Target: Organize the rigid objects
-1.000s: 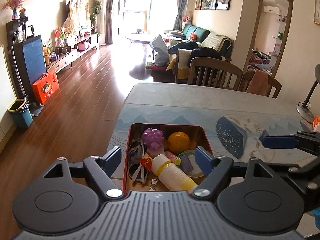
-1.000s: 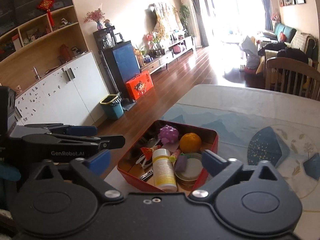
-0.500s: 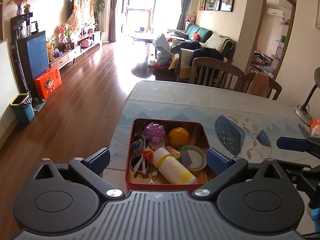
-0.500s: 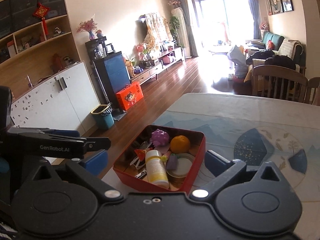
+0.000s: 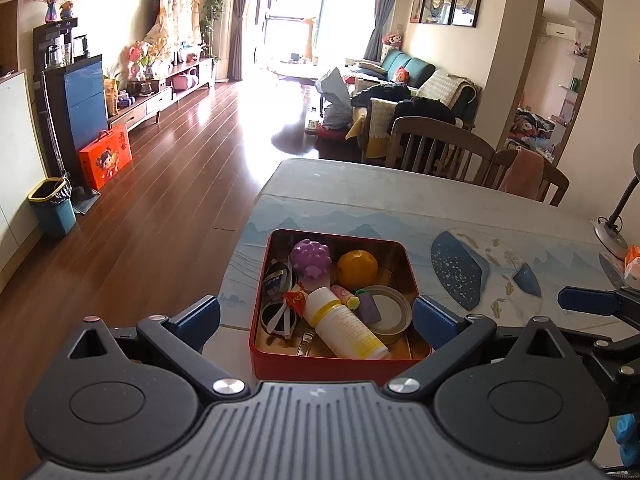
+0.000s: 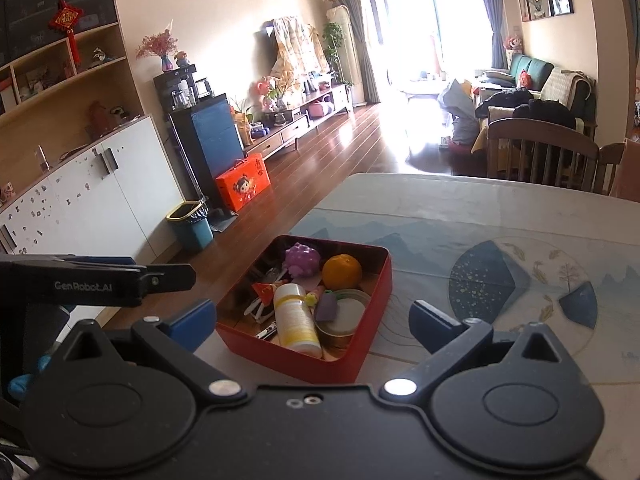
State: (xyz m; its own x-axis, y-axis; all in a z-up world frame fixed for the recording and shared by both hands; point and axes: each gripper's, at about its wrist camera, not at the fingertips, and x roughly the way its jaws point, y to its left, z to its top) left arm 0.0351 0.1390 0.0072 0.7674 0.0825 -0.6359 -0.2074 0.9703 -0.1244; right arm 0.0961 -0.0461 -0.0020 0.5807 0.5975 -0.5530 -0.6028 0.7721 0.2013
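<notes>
A red square tray [image 5: 332, 364] sits near the table's left corner. Inside lie a purple knobbly toy [image 5: 311, 258], an orange [image 5: 357, 268], a white bottle with a yellow band [image 5: 344, 326], a round tin lid [image 5: 390, 314], a small purple block [image 5: 368, 307] and sunglasses [image 5: 276, 316]. My left gripper [image 5: 316, 316] hovers just short of the tray, wide open and touching nothing. In the right wrist view the tray [image 6: 304, 364] lies ahead of my open, empty right gripper [image 6: 312, 318]. One right-gripper finger [image 5: 588, 301] shows at the right of the left wrist view.
A blue-patterned cloth covers the table [image 5: 460, 216]. A desk lamp [image 5: 612, 232] and an orange-white packet [image 5: 632, 260] stand at its right side. Wooden chairs [image 5: 440, 148] line the far edge. Left of the tray the table ends above a wooden floor [image 5: 160, 220].
My left gripper's jaws have spread wider and it has drawn back, so the whole tray now shows. The right gripper has shifted slightly sideways; the tray sits further left in its view.
</notes>
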